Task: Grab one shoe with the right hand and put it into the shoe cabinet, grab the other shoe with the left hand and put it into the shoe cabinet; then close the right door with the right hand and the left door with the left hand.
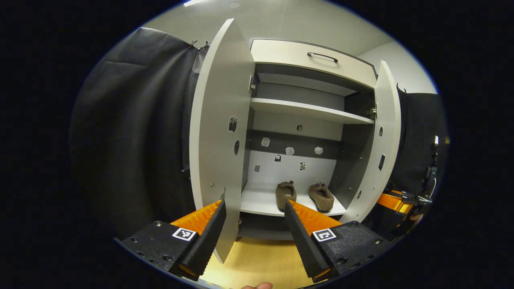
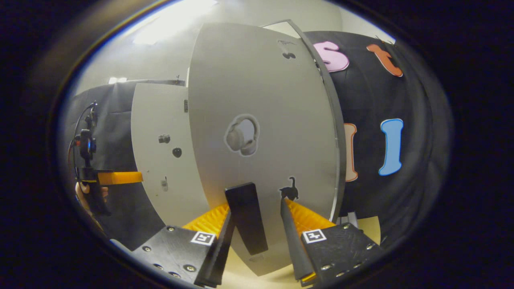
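Note:
Two brown shoes, one (image 1: 285,193) left of the other (image 1: 321,196), sit side by side on the bottom shelf (image 1: 259,202) of the white shoe cabinet. Both doors stand open. My left gripper (image 1: 255,202) is open, and the lower edge of the left door (image 1: 219,132) hangs between its fingers, close to the left one. My right gripper (image 2: 257,206) is open in front of the outer face of the right door (image 2: 261,100). That door's black handle (image 2: 245,218) lies between its fingers, against the left finger and apart from the right one.
The right door (image 1: 386,132) and, beside it, the right gripper (image 1: 395,202) sit at the right edge of the left gripper view. A drawer (image 1: 313,60) tops the cabinet, above an upper shelf (image 1: 309,111). The left door (image 2: 160,120) and the hand-held left gripper (image 2: 118,177) show beyond the right door. Wooden floor (image 1: 261,261) lies below.

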`<state>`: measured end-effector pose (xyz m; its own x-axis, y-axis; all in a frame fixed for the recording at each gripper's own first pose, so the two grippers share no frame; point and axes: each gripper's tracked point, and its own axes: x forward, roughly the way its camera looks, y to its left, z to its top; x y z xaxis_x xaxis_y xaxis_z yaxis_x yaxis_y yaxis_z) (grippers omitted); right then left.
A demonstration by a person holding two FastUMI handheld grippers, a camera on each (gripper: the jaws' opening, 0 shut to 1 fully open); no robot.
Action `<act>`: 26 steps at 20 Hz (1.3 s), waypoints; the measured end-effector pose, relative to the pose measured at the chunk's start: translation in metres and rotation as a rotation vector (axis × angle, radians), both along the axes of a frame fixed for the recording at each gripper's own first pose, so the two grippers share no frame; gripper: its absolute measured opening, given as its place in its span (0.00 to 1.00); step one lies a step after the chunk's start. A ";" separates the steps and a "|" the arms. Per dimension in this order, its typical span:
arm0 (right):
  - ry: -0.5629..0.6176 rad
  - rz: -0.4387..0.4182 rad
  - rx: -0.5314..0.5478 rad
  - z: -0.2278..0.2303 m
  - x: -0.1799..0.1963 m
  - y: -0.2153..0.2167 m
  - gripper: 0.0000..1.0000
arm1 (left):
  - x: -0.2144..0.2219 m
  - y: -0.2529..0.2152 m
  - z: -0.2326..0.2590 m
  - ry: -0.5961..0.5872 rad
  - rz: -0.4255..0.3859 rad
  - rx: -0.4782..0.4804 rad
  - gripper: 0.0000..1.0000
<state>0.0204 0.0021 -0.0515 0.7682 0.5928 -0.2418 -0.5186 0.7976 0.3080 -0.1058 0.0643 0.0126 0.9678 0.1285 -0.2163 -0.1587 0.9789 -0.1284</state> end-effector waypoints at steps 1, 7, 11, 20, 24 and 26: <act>0.000 0.007 0.003 0.000 0.003 0.007 0.64 | -0.003 0.002 0.001 -0.005 0.003 -0.005 0.90; -0.019 0.001 -0.034 -0.006 0.023 0.046 0.64 | -0.023 0.030 0.004 -0.030 0.060 -0.006 0.85; -0.034 -0.024 -0.064 -0.008 0.038 0.066 0.64 | -0.038 0.059 0.004 -0.041 0.119 0.002 0.84; -0.023 -0.106 -0.076 -0.014 0.061 0.087 0.67 | -0.033 0.123 -0.012 -0.060 0.169 0.025 0.90; -0.024 -0.151 -0.097 -0.017 0.066 0.093 0.67 | -0.020 0.132 -0.023 -0.054 0.108 0.061 0.90; -0.026 -0.167 -0.109 -0.018 0.069 0.096 0.67 | -0.018 0.133 -0.030 -0.044 0.088 0.068 0.85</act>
<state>0.0895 0.0978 -0.0695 0.8607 0.4277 -0.2762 -0.3827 0.9013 0.2030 -0.1242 0.1975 -0.0177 0.9605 0.2262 -0.1620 -0.2400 0.9682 -0.0709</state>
